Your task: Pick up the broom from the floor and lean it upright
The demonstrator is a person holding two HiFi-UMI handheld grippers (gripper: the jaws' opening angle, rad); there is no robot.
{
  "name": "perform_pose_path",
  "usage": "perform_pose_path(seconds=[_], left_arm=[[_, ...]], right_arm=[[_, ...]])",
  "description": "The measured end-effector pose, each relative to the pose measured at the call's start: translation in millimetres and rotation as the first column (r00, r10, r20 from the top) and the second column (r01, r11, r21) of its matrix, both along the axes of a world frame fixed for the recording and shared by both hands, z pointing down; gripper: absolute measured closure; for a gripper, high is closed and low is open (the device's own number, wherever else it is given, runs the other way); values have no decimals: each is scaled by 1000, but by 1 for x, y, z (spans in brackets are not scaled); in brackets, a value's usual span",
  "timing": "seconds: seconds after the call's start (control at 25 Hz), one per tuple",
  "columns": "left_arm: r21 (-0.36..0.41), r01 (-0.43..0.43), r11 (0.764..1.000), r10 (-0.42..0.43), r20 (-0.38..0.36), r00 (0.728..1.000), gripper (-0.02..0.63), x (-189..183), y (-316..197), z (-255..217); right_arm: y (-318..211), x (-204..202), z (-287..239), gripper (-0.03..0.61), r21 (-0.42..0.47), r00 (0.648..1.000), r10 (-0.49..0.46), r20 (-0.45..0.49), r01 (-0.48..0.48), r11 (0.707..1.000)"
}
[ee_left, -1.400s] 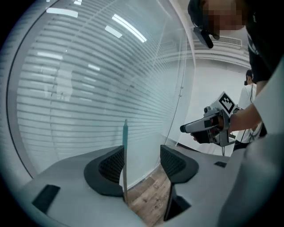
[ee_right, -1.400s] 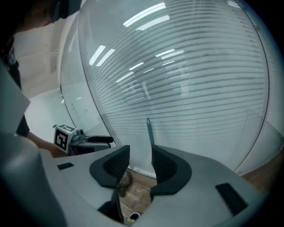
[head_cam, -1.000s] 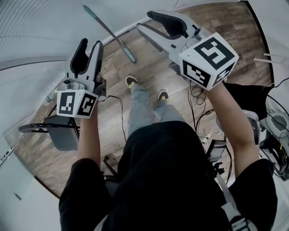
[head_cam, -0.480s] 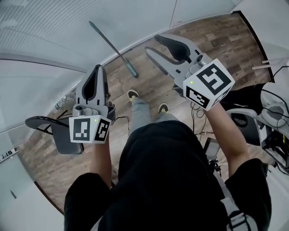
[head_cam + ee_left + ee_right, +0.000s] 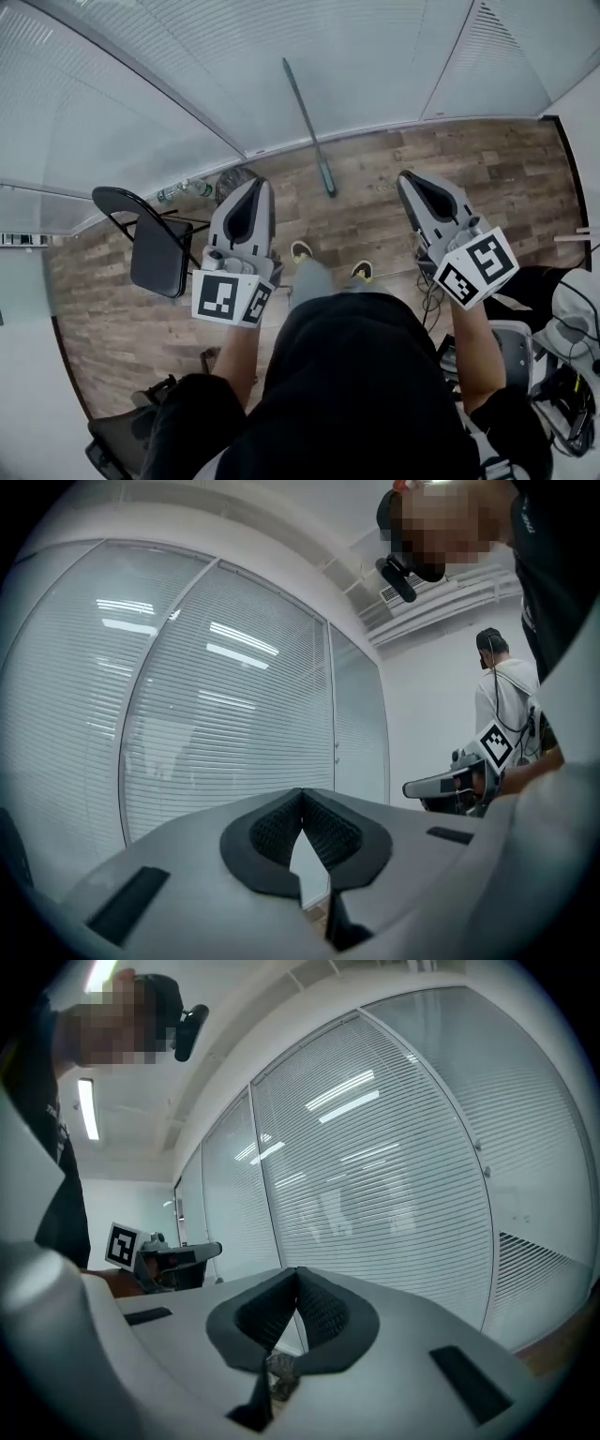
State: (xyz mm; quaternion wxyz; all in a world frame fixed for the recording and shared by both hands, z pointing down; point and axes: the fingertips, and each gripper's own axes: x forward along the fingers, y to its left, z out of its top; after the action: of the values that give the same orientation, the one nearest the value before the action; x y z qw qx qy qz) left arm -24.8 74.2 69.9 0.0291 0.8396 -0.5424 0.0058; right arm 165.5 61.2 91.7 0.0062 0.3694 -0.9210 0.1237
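Broom (image 5: 304, 117) is leaning on the glass, handle running up and away, dead ahead between both grippers. Left gripper (image 5: 257, 185) is pinched shut and empty, right gripper (image 5: 406, 178) is closing on nothing.

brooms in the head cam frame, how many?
1. The broom leans against the blind-covered glass wall, head down on the wood floor, ahead of the person. Others could be hidden behind the person's body.

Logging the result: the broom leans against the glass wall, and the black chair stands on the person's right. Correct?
No: the head view shows the black chair on the left of the person. The broom does lean against the glass wall.
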Motion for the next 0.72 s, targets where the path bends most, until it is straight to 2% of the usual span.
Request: perform_pose_path(seconds=[0.12,0.28,0.48,0.72], left_arm=[[17,5,1000,-5,21,1000,592,5,2,-3],[19,2,1000,-2,24,1000,592,17,-5,-8],[-5,9,1000,-8,47,999,592,25,-1,-5],[8,16,1000,-17,49,999,592,23,-4,-7]], right_arm=[[8,-2,7,560,-13,1000,7,-2,-7,1000],[2,4,13,560,-2,995,81,-50,-81,997],[6,-8,10,560,25,998,39,-51,-38,999],[4,-21,3,560,55,999,20,-48,-18,998]])
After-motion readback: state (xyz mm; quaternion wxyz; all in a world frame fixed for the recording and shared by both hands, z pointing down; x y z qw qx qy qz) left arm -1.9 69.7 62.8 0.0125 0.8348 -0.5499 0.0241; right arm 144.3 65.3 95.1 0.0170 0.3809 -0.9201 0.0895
